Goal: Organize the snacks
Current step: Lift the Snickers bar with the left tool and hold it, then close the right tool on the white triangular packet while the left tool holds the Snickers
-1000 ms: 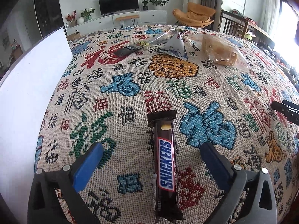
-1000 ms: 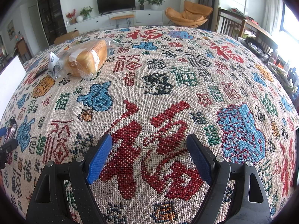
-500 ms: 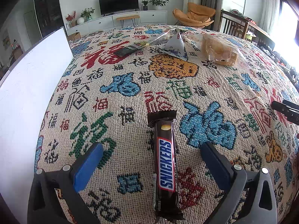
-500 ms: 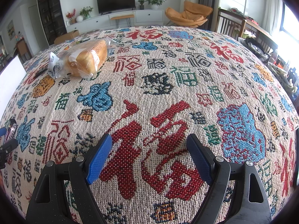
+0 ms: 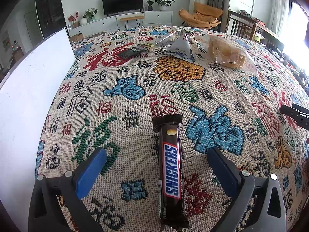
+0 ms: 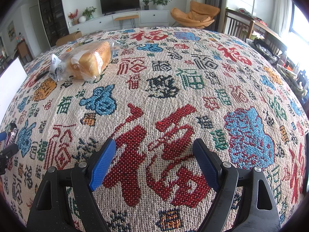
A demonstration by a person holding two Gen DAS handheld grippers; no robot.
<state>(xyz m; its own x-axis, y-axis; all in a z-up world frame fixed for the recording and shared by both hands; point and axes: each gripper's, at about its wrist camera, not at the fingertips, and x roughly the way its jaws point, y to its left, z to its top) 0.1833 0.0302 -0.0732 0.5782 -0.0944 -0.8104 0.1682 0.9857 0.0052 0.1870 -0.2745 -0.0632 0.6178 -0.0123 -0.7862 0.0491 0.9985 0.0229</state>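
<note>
A brown Snickers bar point(image 5: 171, 171) lies lengthwise on the patterned tablecloth, between the wide-open fingers of my left gripper point(image 5: 156, 152), which do not touch it. Farther back lie a dark flat packet point(image 5: 133, 51), a white triangular pouch point(image 5: 181, 47) and a bagged bread loaf point(image 5: 228, 53). My right gripper point(image 6: 154, 145) is open and empty over bare cloth. The bread loaf also shows in the right wrist view point(image 6: 90, 60), far left, with the white pouch point(image 6: 55, 65) beside it.
A white box point(image 5: 29, 96) stands along the left edge of the table. The right gripper's tip point(image 5: 295, 115) shows at the right of the left wrist view. Chairs stand beyond the table's right side.
</note>
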